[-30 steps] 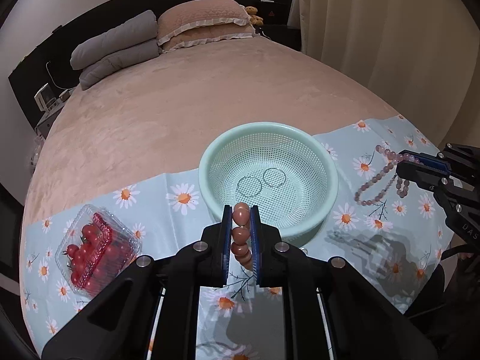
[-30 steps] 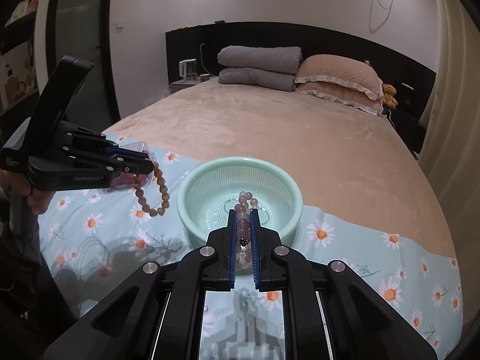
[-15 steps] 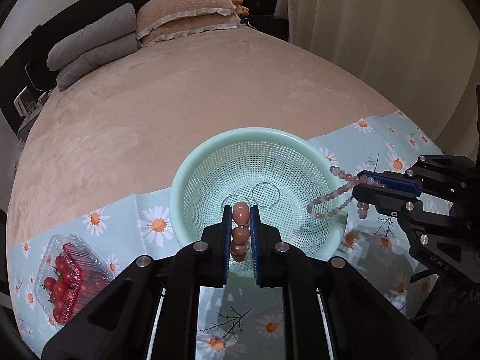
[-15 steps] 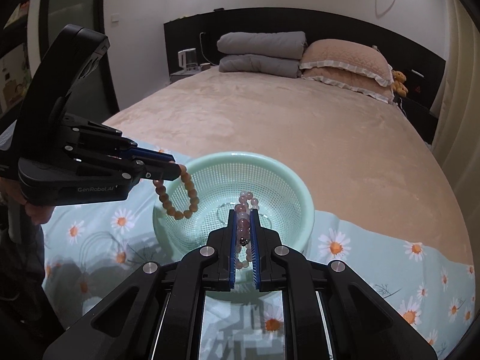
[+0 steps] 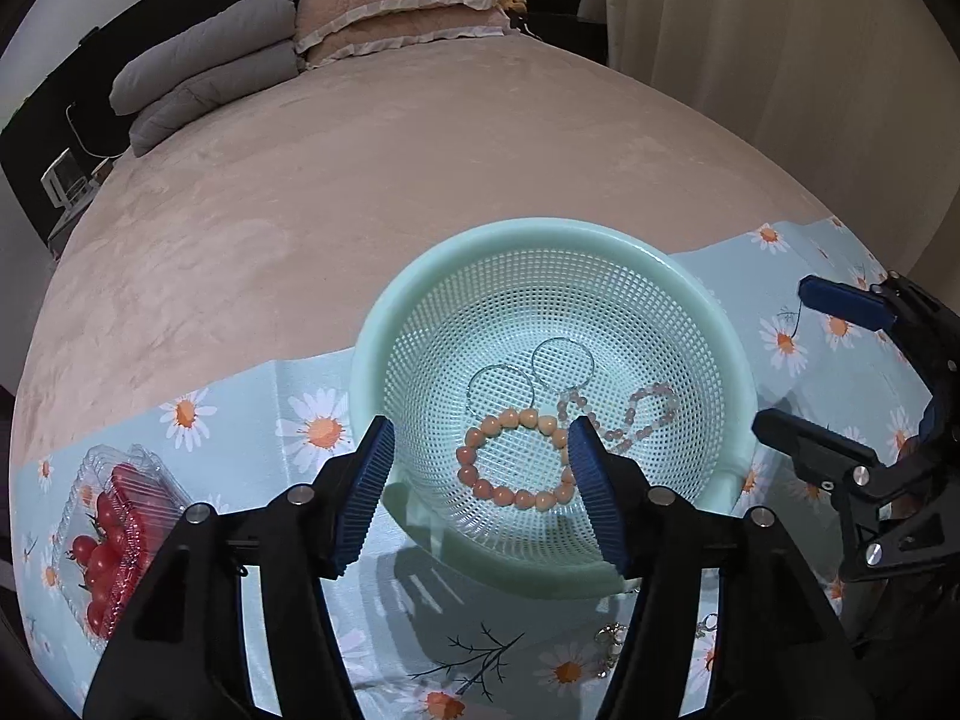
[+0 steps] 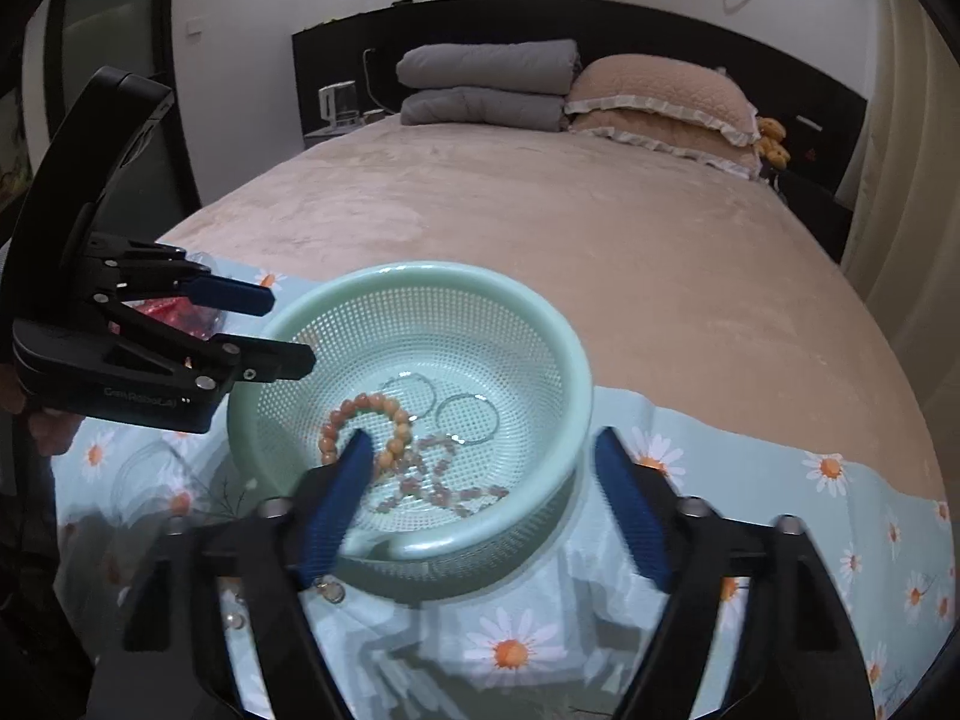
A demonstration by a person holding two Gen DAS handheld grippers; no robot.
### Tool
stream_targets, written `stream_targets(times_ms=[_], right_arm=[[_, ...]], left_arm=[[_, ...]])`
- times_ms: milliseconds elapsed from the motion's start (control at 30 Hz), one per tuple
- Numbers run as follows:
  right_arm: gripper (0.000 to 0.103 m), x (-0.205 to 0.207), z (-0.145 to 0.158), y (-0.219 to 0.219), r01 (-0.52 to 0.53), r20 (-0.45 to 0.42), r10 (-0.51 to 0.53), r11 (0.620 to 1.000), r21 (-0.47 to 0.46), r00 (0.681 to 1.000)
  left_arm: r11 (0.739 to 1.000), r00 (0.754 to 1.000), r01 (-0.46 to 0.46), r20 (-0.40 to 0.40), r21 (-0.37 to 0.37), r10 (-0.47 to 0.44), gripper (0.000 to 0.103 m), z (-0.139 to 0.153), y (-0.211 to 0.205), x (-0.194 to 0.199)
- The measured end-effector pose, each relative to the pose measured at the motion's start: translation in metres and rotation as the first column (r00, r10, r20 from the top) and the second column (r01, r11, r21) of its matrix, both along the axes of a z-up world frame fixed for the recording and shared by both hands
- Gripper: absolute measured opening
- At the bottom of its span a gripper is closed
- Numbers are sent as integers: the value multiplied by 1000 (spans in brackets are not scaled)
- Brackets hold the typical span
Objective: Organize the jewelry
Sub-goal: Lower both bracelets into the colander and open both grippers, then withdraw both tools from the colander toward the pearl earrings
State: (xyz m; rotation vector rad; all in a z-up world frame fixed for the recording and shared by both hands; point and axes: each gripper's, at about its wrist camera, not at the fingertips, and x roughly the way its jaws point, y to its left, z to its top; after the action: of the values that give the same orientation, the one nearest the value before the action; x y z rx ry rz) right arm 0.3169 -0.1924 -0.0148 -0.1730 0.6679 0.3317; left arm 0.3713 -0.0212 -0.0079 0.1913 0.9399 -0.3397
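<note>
Where both grippers held bracelets a second ago, each now has its fingers apart and opening, with nothing between them. The left gripper (image 5: 480, 492) has let go of the orange bead bracelet (image 5: 515, 461), which lies on the floor of the green basket (image 5: 540, 240). The right gripper (image 6: 483, 504) has dropped the pink bead bracelet (image 6: 438, 480) just beside it, near two thin wire hoops (image 5: 531, 375). Both grippers have come lower over the basket, which stands on the daisy cloth (image 5: 252, 420) on the bed (image 5: 360, 180).
</note>
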Motion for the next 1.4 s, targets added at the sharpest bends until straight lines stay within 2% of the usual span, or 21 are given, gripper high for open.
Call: stream_targets(times_ms=[133,233,433,900,1133,1267,1400], right_arm=[[86,-5,4,-4,7,14,-7,1000,-13,1000],[86,-9,5,-3,-1,0,1,1000,-16,1000],[87,-21,4,5,-14,-3,14,999,-35,1000],[87,-78,-18,16,-47,-28,46,998,-48,999],[87,-111,-47,16,-83,-63,78,992,-92,995],[87,-131,-66,15,-105,-79,100,993,-58,992],[86,-149,-78,23,-141,-60,138,989,-49,989]], left_arm=[[998,997,-67,38,-19,68,87,6,17,-4],[992,992,-119,47,-35,121,96,3,32,-13],[983,984,-178,-1,-41,178,96,-17,52,-31],[980,979,-200,-44,-5,200,96,-58,57,-99],[985,983,-170,-71,1,170,96,-79,46,-132],[986,985,-167,-48,8,167,96,-89,39,-148],[993,992,-120,-37,15,120,96,-97,27,-157]])
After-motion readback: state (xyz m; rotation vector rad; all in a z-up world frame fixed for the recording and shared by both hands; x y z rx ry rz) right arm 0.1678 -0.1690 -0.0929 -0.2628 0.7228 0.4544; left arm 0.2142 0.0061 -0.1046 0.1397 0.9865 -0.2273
